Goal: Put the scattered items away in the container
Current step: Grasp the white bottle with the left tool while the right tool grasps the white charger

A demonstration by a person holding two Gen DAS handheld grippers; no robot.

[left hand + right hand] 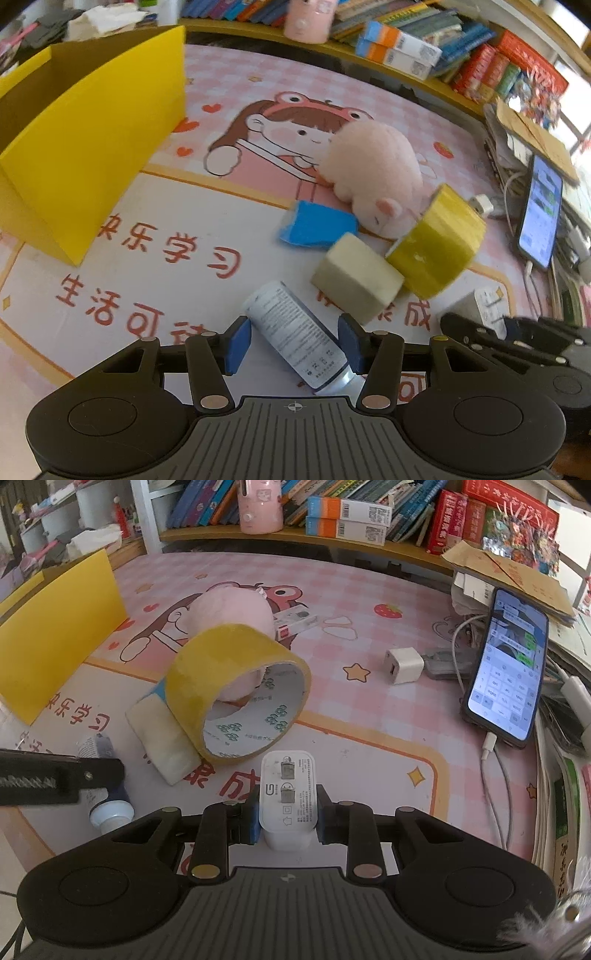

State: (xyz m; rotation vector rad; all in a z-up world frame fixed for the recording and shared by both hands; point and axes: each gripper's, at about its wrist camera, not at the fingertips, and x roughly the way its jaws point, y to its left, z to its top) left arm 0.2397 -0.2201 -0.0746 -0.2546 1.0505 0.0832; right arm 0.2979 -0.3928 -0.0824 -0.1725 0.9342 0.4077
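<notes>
Two grippers are busy at once: the right gripper (pixel 287 821) has its blue pads clamped on a white charger (pixel 287 794) at lower centre of its view, while the left gripper (pixel 294 345) stands spread wide around a tube (pixel 295 332) lying slantwise on the mat (pixel 147 280), pads not yet touching it. To take the tube cleanly, I'd say square the fingers to its slant and close across the body, not the cap end near the palm. The yellow box (pixel 85 147) waits at upper left, well apart. Tape roll (pixel 437 245), sponge (pixel 356 278), a blue item (pixel 317 225) and plush (pixel 373 173) crowd together just beyond, so lift straight up before swinging left.
</notes>
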